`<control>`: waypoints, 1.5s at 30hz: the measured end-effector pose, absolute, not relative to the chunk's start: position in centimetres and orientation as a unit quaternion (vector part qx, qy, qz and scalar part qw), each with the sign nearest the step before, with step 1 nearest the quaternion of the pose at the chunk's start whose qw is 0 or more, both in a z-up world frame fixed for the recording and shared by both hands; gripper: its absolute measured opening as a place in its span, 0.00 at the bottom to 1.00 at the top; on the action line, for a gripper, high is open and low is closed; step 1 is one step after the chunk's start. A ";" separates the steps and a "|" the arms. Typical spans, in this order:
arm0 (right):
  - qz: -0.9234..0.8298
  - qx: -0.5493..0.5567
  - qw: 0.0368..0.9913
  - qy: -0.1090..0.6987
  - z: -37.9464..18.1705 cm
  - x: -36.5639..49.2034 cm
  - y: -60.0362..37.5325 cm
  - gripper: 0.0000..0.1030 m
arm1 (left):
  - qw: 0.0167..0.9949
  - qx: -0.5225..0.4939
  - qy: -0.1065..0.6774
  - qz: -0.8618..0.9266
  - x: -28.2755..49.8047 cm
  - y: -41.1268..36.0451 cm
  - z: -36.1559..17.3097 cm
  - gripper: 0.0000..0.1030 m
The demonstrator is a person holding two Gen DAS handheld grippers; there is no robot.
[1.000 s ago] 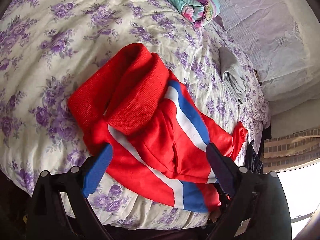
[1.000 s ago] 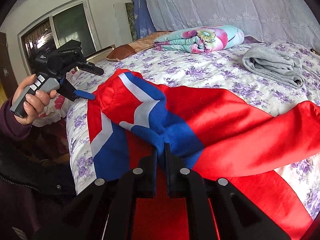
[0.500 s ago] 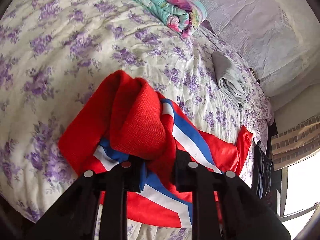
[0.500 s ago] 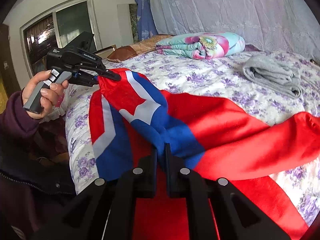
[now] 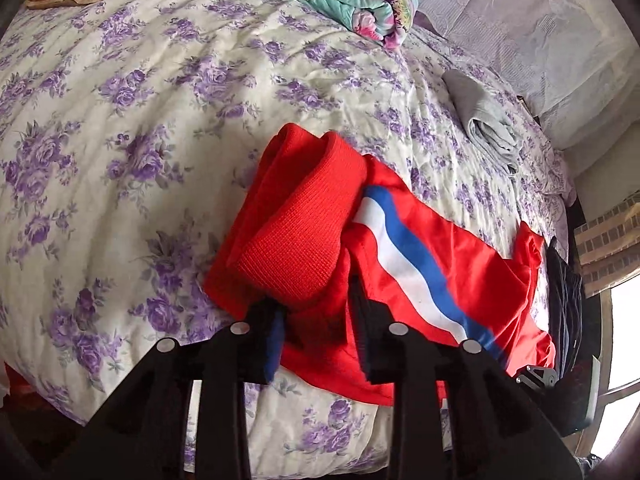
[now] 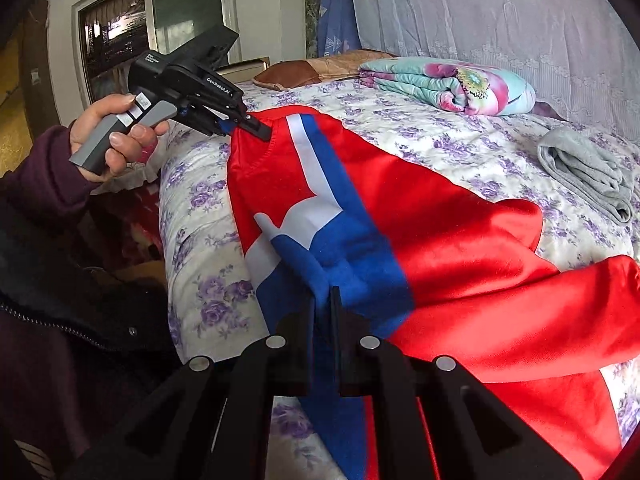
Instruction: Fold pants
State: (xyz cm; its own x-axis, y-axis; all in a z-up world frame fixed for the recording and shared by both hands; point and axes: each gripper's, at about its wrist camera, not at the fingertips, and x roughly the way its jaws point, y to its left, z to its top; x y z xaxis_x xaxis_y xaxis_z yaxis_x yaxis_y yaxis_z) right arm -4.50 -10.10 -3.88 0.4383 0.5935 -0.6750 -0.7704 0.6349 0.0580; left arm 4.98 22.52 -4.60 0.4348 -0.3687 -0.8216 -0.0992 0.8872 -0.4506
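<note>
The red pants [image 5: 460, 256] with a white and blue side stripe lie crumpled on the floral bed near its front edge. Their ribbed red waistband [image 5: 304, 216] is bunched up. My left gripper [image 5: 316, 332] is shut on the pants' red fabric at the waist; it also shows in the right wrist view [image 6: 244, 124], lifting that corner. My right gripper [image 6: 323, 312] is shut on the pants [image 6: 460, 240] at a blue fold of the stripe. A red leg runs off to the right.
The bed [image 5: 120, 120] has a white sheet with purple flowers. A folded floral quilt [image 6: 448, 84] and a brown pillow [image 6: 320, 68] lie at the back. A folded grey garment [image 6: 588, 172] lies at the right. A window [image 6: 140, 28] is at the left.
My left gripper went from open above the pants to shut on the waist fabric, then lifted it. My right gripper has stayed shut on the blue fold.
</note>
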 end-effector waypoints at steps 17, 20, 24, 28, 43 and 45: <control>0.427 -0.135 0.826 0.342 -4.0 -5.8 -9.8 0.07 | 0.854 -0.177 0.489 -0.029 2.2 21.6 -3.9 0.18; 0.423 -0.151 0.823 0.348 -4.8 -6.0 -9.2 0.08 | 0.853 -0.164 0.494 -0.019 2.4 21.6 -5.0 0.22; 0.420 -0.172 0.821 0.347 -4.8 -6.5 -8.8 0.32 | 0.857 -0.163 0.487 -0.031 2.2 21.3 -4.8 0.36; 0.408 -0.157 0.840 0.320 -3.3 -7.1 -9.9 0.56 | 0.870 -0.146 0.472 -0.016 0.9 20.9 -3.5 0.89; 0.049 -0.017 0.911 0.409 2.6 9.4 -25.4 0.87 | 0.889 -0.174 0.413 -0.091 -0.4 17.6 0.5 0.81; 0.011 0.001 0.897 0.443 1.4 12.4 -26.2 0.90 | 0.880 -0.165 0.431 -0.112 0.4 15.5 -1.1 0.81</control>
State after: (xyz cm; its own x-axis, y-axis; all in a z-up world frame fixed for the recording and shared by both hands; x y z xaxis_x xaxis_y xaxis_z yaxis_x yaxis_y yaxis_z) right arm 12.42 -26.23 1.38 0.6077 0.0215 -0.7939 -0.0195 0.9997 0.0121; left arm 0.41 15.49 -1.07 0.6041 -0.3387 -0.7214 0.0545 0.9206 -0.3866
